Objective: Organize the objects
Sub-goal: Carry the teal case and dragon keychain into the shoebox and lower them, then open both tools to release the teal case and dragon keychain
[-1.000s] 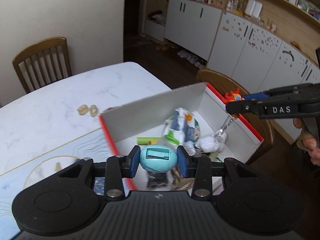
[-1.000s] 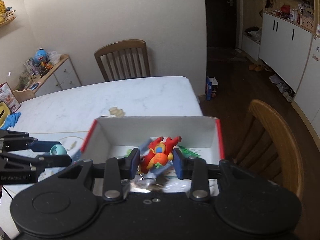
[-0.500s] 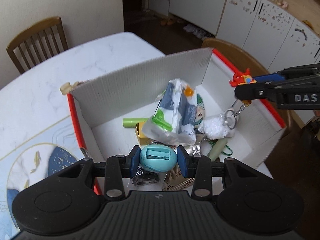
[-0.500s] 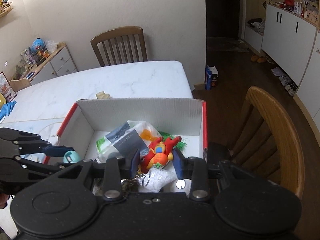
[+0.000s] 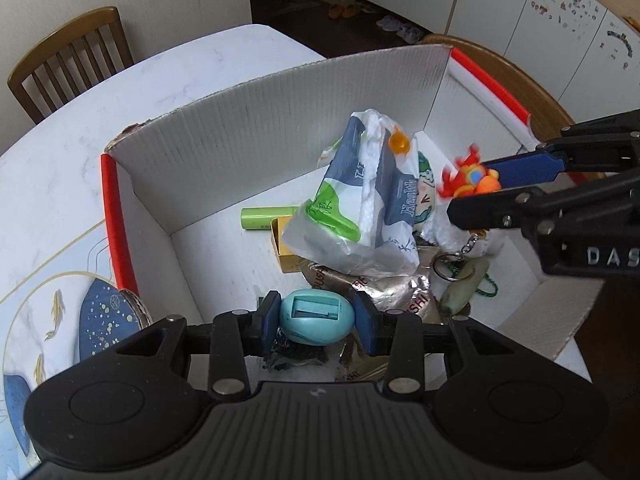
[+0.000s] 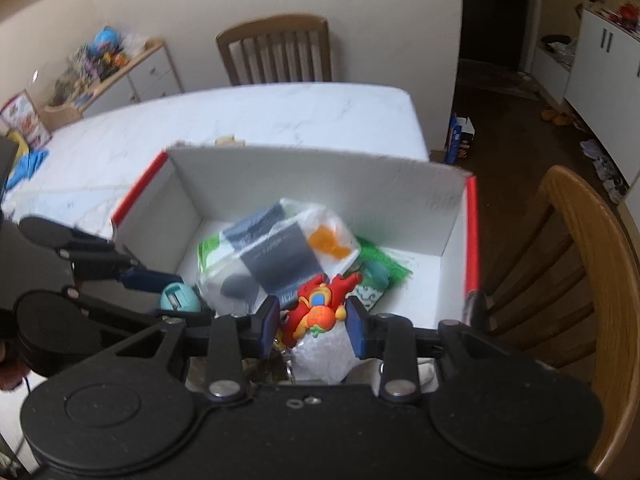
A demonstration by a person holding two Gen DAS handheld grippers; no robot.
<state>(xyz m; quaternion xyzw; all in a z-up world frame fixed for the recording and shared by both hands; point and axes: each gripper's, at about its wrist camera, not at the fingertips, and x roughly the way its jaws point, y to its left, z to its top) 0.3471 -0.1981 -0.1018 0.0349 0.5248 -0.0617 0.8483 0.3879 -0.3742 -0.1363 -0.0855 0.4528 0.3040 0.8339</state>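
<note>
Both tongs clamped: egg [image 5: 316, 317], keychain [image 6: 318, 311].

Corrugated cardboard box [image 5: 280, 120], seemingly matt

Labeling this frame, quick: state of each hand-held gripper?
Left hand-held gripper: closed on the turquoise egg-shaped toy.
Right hand-held gripper: closed on the red-orange keychain figure.

A: Where does the left wrist view sit?
B: Just behind the left tool [image 5: 316, 318], looking steeply down into the white box [image 5: 280, 120] from close above, cabinets beyond

A: And the right wrist view?
B: Behind the right tool [image 6: 312, 320], also tilted down, facing the tabletop [image 6: 280, 112] and a chair [image 6: 276, 48]

A: What do they share?
B: The box's inside, and each sees the other tool
</note>
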